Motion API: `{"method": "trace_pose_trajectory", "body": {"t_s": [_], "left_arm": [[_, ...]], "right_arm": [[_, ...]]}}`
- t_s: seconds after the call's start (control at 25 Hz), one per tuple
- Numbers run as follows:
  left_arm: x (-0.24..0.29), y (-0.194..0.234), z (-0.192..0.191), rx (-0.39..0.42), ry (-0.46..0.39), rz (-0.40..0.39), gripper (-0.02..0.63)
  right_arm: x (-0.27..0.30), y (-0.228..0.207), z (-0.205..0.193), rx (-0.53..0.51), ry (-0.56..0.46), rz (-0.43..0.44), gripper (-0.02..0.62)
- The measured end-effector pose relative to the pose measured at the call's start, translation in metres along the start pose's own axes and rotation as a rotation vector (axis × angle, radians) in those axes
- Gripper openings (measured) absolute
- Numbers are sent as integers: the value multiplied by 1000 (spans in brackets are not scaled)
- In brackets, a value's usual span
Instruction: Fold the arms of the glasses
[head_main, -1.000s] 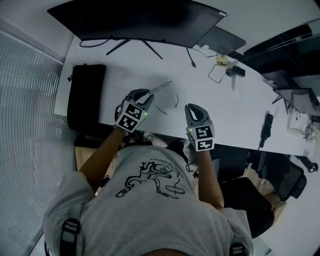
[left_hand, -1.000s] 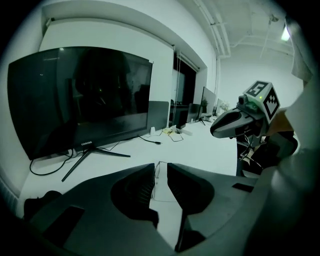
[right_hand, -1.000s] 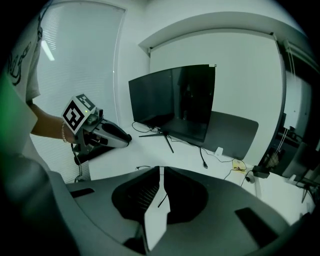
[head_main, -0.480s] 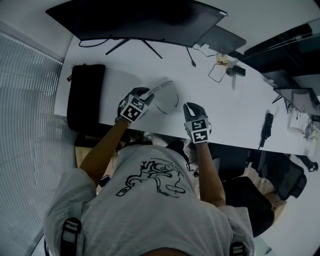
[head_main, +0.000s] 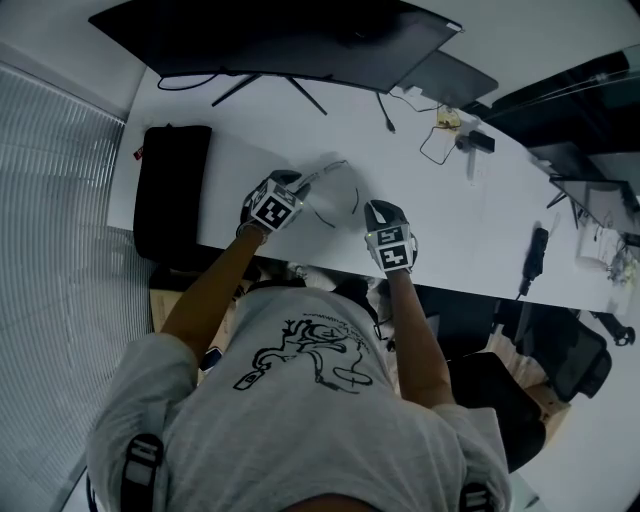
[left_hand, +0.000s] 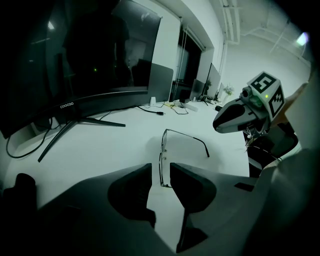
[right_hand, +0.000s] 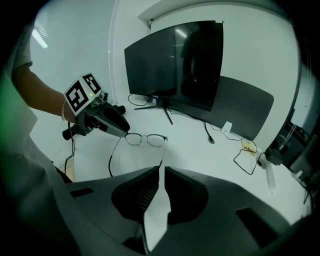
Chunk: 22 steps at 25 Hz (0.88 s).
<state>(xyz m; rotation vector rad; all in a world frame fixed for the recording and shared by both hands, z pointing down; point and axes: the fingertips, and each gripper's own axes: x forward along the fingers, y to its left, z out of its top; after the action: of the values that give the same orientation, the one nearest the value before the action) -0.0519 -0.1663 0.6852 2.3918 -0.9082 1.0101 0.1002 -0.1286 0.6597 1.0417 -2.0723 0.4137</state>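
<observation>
Thin-rimmed glasses (head_main: 335, 192) lie on the white desk (head_main: 250, 130) with both arms spread. My left gripper (head_main: 298, 187) is at their left end and its jaws are opening. In the left gripper view the near end of the glasses' front (left_hand: 161, 165) stands in the gap of the gripper (left_hand: 160, 167), untouched by either pad. The far arm (left_hand: 190, 142) runs right toward my right gripper (left_hand: 216, 125), which hovers just above its tip. My right gripper (right_hand: 162, 170) shows only a slit between its jaws, and that arm (right_hand: 162, 152) leads up from them to the lenses (right_hand: 145, 139).
A curved monitor (head_main: 280, 40) on a splayed stand fills the desk's back. A black pouch (head_main: 172, 190) lies at the left end. Cables and small gadgets (head_main: 445, 135) sit at the back right. The desk's front edge (head_main: 330, 268) runs just under both grippers.
Both grippers have sunk toward the desk and drawn closer to the glasses. The glasses stay where they were.
</observation>
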Motion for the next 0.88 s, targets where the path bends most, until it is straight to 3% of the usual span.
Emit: {"method": "trace_pose_trajectory", "body": {"t_s": [0.48, 0.88], "left_arm": [[15, -2, -10, -28, 52, -27, 113], [19, -5, -8, -28, 48, -19, 74]], "right_arm": [[35, -1, -34, 58, 90, 31, 44], [44, 7, -42, 45, 124, 59, 46]]}}
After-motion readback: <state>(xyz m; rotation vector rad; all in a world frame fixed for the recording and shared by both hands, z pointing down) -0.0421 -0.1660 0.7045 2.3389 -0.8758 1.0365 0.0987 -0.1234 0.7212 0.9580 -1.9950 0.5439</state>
